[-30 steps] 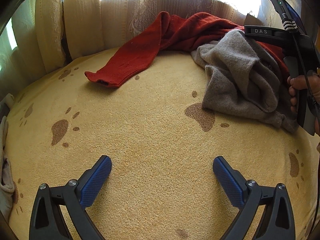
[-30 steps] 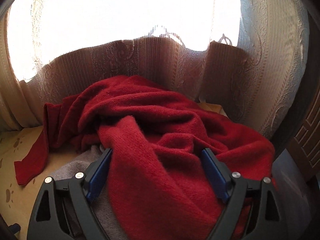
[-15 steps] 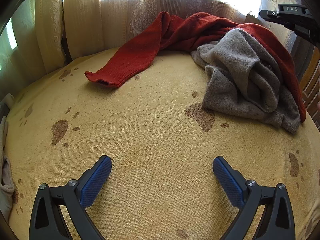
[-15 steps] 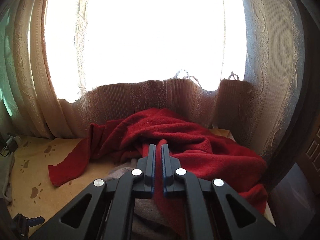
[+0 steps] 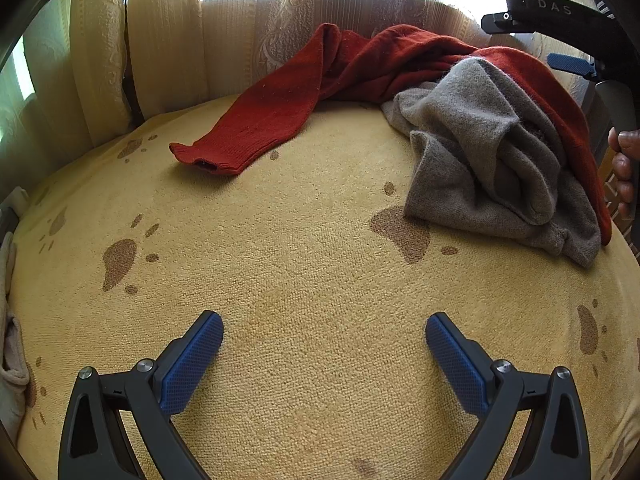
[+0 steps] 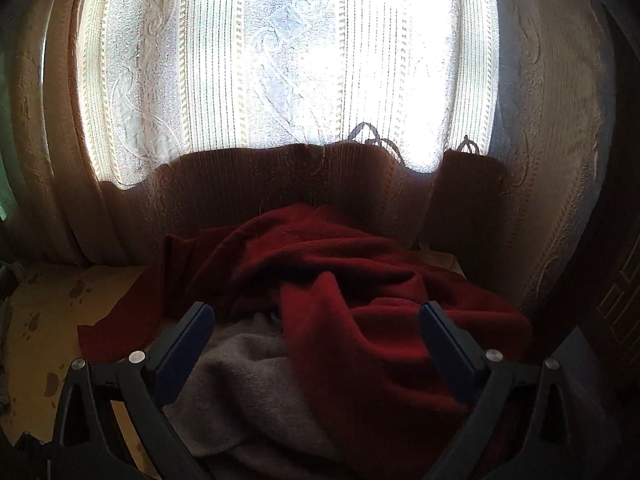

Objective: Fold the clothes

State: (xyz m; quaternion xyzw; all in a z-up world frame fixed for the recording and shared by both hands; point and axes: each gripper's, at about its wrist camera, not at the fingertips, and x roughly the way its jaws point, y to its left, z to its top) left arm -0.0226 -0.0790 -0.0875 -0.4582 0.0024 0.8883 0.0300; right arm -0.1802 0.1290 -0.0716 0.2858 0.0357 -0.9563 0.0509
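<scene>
A: Two garments lie heaped on the yellow cover [image 5: 320, 280]: one red sweater [image 5: 400, 60] and one grey sweater [image 5: 480, 152], the red draped over the grey, against the curtain [image 5: 160, 40].

B: And the two claws?

A: The left gripper [image 5: 324, 344] hangs spread wide over bare cover, holding nothing. The right gripper [image 6: 314, 334] is opening above the heap, its pads off the cloth.

B: The red sleeve [image 5: 256, 128]?

A: It stretches from the heap toward the near left, cuff first.
</scene>
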